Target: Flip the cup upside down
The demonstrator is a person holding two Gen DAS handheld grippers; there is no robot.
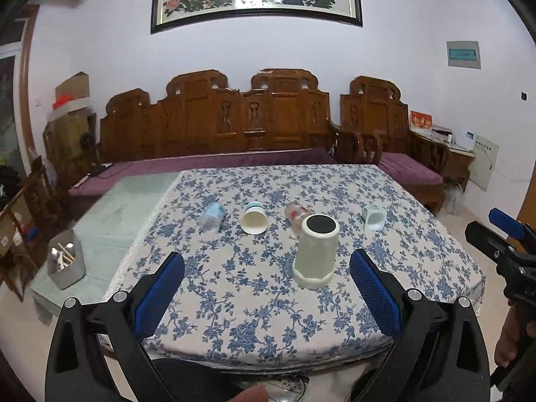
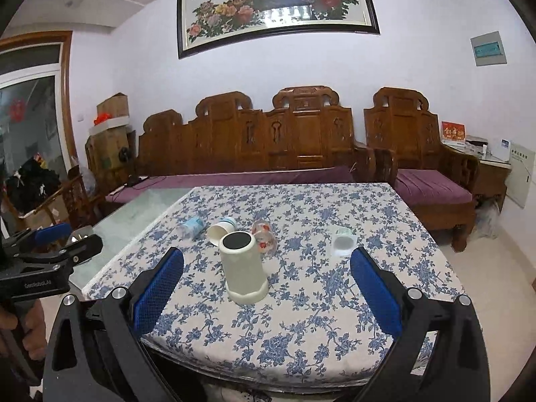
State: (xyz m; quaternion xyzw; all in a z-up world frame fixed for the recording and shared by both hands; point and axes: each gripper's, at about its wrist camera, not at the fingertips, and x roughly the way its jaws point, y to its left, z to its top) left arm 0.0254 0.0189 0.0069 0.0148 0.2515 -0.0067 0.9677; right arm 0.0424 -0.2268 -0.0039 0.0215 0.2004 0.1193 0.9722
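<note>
A pale green cup (image 1: 315,251) stands upside down on the blue-flowered tablecloth (image 1: 254,301), its black base up; it also shows in the right wrist view (image 2: 243,268). Behind it lie several cups on their sides: a clear blue-labelled one (image 1: 212,216), a white paper cup (image 1: 254,217), a glass with red flowers (image 1: 296,214) and a small pale cup (image 1: 374,217). My left gripper (image 1: 268,264) is open and empty, short of the green cup. My right gripper (image 2: 268,264) is open and empty, also short of it.
A grey holder with utensils (image 1: 65,261) stands on the glass table part at the left. A carved wooden bench with purple cushions (image 1: 214,127) runs behind the table. The right gripper shows at the right edge of the left wrist view (image 1: 502,238).
</note>
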